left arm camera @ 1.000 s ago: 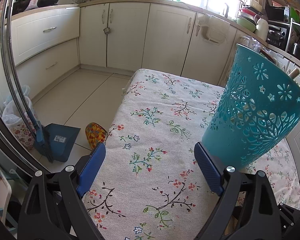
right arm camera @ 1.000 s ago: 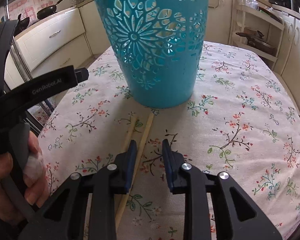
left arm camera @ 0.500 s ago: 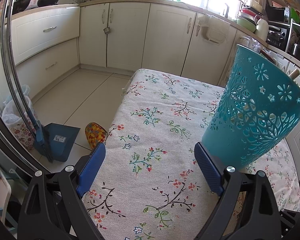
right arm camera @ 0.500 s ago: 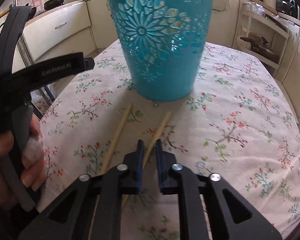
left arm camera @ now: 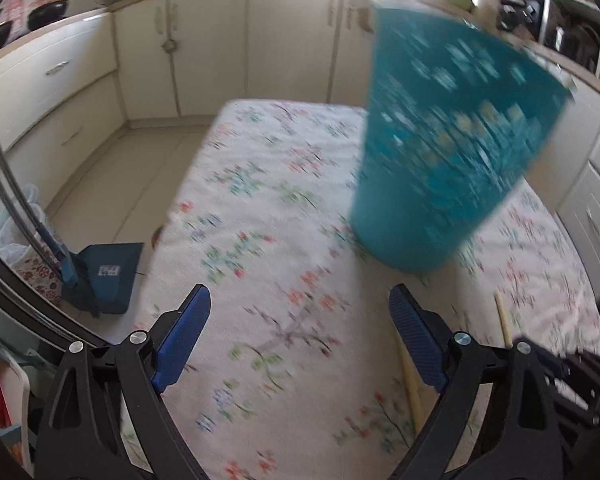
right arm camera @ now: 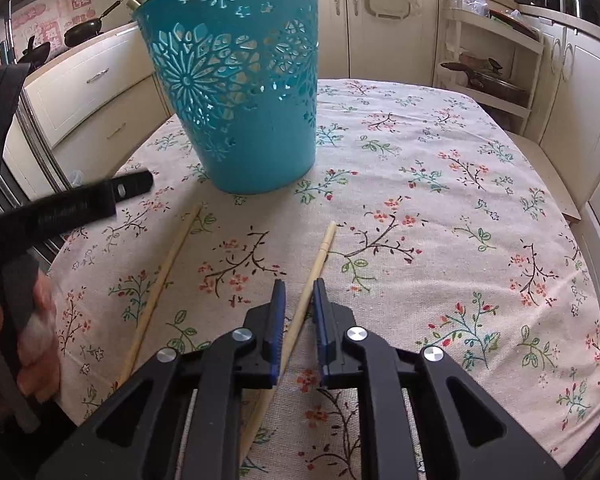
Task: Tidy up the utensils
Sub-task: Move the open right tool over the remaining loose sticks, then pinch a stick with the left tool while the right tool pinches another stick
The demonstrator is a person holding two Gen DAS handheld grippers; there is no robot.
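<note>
Wooden chopstick (right arm camera: pixel 316 272) runs between my right gripper (right arm camera: pixel 298 294) fingers, its long axis pointing ahead toward the teal perforated basket (right arm camera: pixel 236 92). The jaws are narrowed around it; whether they pinch it I cannot tell. A 2nd chopstick (right arm camera: pixel 160 284) lies left, nearer my spread, empty left gripper (left arm camera: pixel 300 312). No writing is legible.

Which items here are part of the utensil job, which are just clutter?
Job:
- chopstick between the right tongs
- second chopstick lying on the tablecloth
- teal basket
- left tongs, open, holding nothing

Lying about:
- dustpan on the floor
- frying pan on the counter
</note>
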